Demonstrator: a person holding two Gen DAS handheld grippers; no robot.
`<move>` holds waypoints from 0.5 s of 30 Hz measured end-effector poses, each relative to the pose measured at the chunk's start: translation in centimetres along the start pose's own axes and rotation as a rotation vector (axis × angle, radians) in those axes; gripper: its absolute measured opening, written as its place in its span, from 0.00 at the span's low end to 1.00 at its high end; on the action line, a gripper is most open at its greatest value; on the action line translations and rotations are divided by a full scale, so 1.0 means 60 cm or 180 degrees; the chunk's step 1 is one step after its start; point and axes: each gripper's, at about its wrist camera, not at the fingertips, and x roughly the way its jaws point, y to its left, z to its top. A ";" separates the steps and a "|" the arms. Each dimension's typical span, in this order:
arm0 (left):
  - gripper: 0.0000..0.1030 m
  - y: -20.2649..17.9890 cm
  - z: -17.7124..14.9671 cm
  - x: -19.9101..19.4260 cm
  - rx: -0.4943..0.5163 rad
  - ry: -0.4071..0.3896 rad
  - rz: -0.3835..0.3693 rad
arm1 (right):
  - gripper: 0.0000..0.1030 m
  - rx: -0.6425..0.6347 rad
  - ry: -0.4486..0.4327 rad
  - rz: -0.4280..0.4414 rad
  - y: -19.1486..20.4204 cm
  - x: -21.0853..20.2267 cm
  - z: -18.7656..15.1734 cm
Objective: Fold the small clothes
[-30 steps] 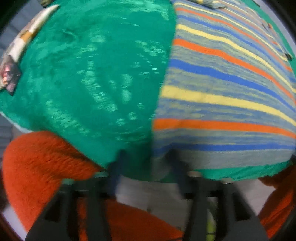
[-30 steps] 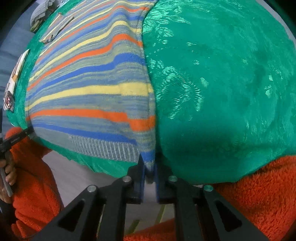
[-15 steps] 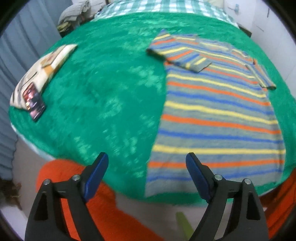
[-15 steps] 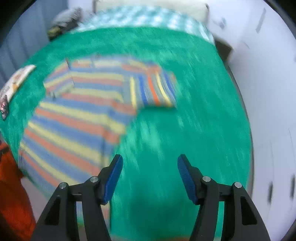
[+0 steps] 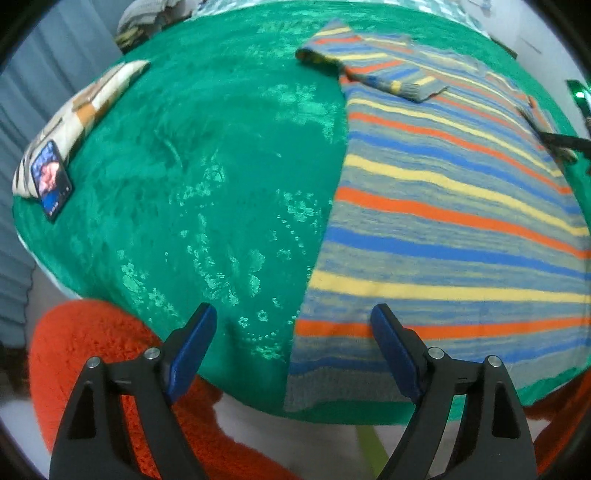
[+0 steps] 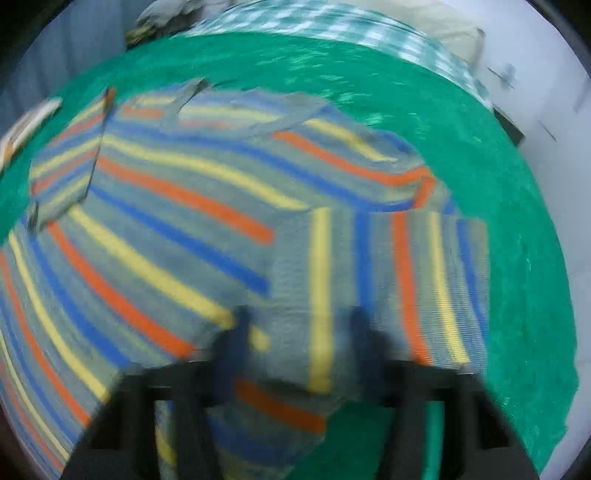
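A grey knit shirt with orange, yellow and blue stripes (image 5: 443, 206) lies flat on a green blanket (image 5: 207, 177). Its left sleeve (image 5: 373, 70) is folded in over the chest. My left gripper (image 5: 291, 347) is open and empty, hovering over the shirt's lower left hem corner. In the blurred right wrist view the shirt (image 6: 177, 206) fills the frame; my right gripper (image 6: 299, 343) is open, its jaws spread just above the right sleeve (image 6: 399, 273), which lies folded inward. The right gripper's tip also shows in the left wrist view (image 5: 565, 142), at the far right edge.
A phone (image 5: 50, 182) leans on a patterned pillow (image 5: 79, 122) at the blanket's left edge. A pile of clothes (image 5: 147, 18) sits at the far left corner. Orange fleece (image 5: 99, 369) lies below the near edge. A white wall (image 6: 546, 85) stands to the right.
Both grippers let go of the shirt's hem and opened. The left drew back and stays near the hem corner. The right moved up along the shirt to the right sleeve.
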 end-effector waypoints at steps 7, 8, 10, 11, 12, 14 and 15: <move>0.84 -0.010 -0.001 0.002 -0.0003 -0.0024 -0.0053 | 0.04 0.1740 -0.0400 -0.0156 -0.288 -0.125 -0.067; 0.84 -0.010 0.001 0.004 0.0003 -0.0016 -0.0055 | 0.04 0.1929 -0.0387 -0.0155 -0.319 -0.129 -0.083; 0.84 -0.014 -0.001 0.005 0.0018 -0.0011 -0.0049 | 0.04 0.2285 -0.0349 -0.0225 -0.385 -0.134 -0.125; 0.84 -0.017 -0.001 0.004 0.0029 -0.0015 -0.0045 | 0.04 0.2373 -0.0339 -0.0255 -0.404 -0.135 -0.140; 0.84 -0.019 -0.002 0.003 0.0043 -0.0019 -0.0034 | 0.04 0.2462 -0.0328 -0.0292 -0.423 -0.137 -0.157; 0.84 -0.023 -0.004 0.001 0.0080 -0.0035 -0.0007 | 0.04 0.2450 -0.0329 -0.0412 -0.439 -0.146 -0.171; 0.84 -0.025 -0.004 0.001 0.0097 -0.0038 0.0004 | 0.04 0.2330 -0.0313 -0.0563 -0.440 -0.151 -0.171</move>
